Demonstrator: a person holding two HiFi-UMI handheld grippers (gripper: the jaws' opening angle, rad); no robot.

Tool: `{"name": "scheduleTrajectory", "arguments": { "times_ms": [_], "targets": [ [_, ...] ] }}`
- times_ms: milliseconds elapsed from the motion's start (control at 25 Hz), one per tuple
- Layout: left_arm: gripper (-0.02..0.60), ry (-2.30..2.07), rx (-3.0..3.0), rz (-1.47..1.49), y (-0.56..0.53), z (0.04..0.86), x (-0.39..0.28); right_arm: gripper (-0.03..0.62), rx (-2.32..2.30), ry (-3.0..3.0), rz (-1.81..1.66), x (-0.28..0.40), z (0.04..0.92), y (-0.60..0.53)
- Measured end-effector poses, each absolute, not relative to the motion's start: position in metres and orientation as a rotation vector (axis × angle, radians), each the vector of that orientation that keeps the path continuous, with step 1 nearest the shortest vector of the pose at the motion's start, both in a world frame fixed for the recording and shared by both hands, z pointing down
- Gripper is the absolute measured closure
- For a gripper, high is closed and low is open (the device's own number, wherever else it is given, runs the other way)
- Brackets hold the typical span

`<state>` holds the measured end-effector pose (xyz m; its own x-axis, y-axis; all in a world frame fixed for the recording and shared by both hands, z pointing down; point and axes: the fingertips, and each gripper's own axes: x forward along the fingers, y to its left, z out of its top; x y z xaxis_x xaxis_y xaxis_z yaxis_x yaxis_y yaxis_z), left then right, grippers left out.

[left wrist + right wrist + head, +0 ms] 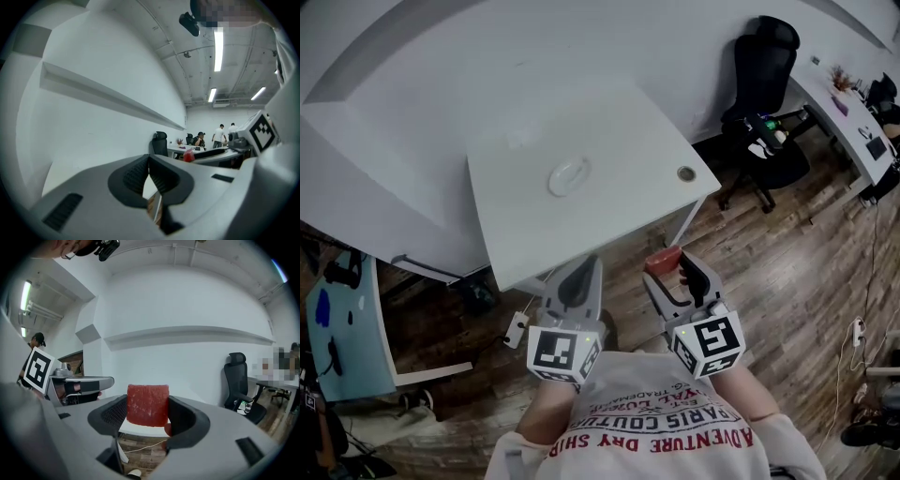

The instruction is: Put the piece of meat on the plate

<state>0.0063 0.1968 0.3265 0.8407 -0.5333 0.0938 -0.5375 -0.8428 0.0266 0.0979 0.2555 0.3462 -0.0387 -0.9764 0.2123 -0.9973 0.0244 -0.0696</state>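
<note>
my left gripper [581,270] and right gripper [677,274]: grey moulded shells | black ribbed pads [111,415] | near ends: cubes [562,353] with black-and-white square markers | shirt [666,417]: white, red lettering

1. The plate [569,176] lies on the table [619,122], near the middle, ahead of you.
2. A cap [686,173] sits by the table's near right corner, right of the plate.
3. Your left gripper [581,274] and right gripper [673,272] hang side by side before the near edge, off the table.
4. The meat [663,259] sits between your right gripper's jaws, just short of that edge.
5. A chair [766,103] stands beyond the table's right edge.
</note>
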Motion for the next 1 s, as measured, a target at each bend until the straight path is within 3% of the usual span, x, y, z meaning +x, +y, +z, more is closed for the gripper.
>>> {"name": "scheduleTrajectory", "arguments": {
  "times_ms": [1000],
  "targets": [
    [0.574,-0.631,2.943,0.226,-0.097,0.354,0.016,0.318,2.172,-1.963,0.474,0.096,0.373,-0.031]
  ]
}}
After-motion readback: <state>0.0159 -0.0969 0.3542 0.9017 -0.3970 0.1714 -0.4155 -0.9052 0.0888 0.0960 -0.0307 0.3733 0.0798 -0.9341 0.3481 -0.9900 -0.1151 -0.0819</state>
